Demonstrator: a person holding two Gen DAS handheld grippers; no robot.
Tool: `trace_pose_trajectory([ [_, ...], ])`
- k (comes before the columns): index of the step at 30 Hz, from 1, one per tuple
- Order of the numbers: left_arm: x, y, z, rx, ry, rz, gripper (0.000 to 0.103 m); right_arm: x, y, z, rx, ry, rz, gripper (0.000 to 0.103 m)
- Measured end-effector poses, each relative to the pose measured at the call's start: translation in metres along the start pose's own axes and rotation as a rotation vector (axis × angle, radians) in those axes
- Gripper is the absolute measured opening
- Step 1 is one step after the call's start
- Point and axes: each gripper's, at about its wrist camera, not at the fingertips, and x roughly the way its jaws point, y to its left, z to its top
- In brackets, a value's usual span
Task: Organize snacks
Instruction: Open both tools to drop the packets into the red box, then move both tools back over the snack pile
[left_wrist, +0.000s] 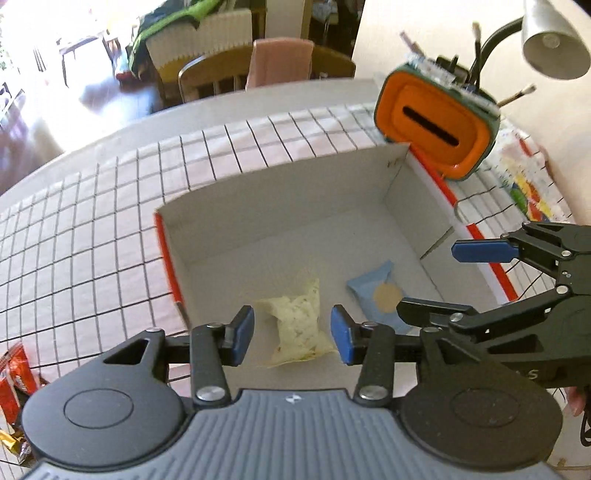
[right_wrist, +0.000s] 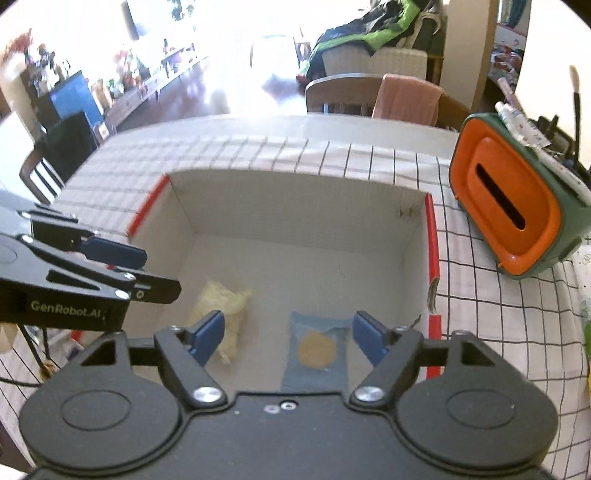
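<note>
A white cardboard box (left_wrist: 277, 206) with red edges stands open on the checked cloth. Two snacks lie flat on its floor. On the left is a pale yellow packet (left_wrist: 299, 328), and on the right a blue packet (left_wrist: 380, 295) printed with a round biscuit. My left gripper (left_wrist: 291, 334) hovers above the yellow packet, open, its blue pads clear of the wrapper on both sides. In the right wrist view, my right gripper (right_wrist: 288, 338) hangs open over the blue packet (right_wrist: 317, 350) without touching it. The yellow packet (right_wrist: 221, 306) lies beside it. Each gripper shows in the other's view: right gripper (left_wrist: 443, 280), left gripper (right_wrist: 147, 269).
An orange and green holder (left_wrist: 436, 122) with brushes leans by the box's far right corner, under a white lamp (left_wrist: 554, 40). Red snack packets (left_wrist: 14, 380) and a gold wrapper (left_wrist: 14, 446) lie on the cloth at the near left. Chairs stand beyond the table.
</note>
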Motion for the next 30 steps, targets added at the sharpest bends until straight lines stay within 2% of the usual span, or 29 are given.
trace_pose_trajectory([
  [10,-0.04,0.029,-0.025,0.001,-0.087,-0.01,0.054,-0.037,0.041,-0.008,0.058,-0.121,0.0,0.093],
  [15,-0.063,0.048,-0.044,0.018,-0.136,-0.012,0.062,-0.049,0.068,-0.012,0.093,-0.18,0.014,0.095],
  [17,-0.07,0.054,-0.051,0.026,-0.155,-0.006,0.067,-0.052,0.08,-0.014,0.101,-0.206,0.02,0.101],
  [26,-0.102,0.09,-0.084,0.044,-0.225,-0.001,0.074,-0.051,0.128,-0.019,0.121,-0.257,0.034,0.103],
  [30,-0.117,0.109,-0.101,0.042,-0.263,-0.001,0.082,-0.046,0.144,-0.022,0.135,-0.259,0.045,0.103],
])
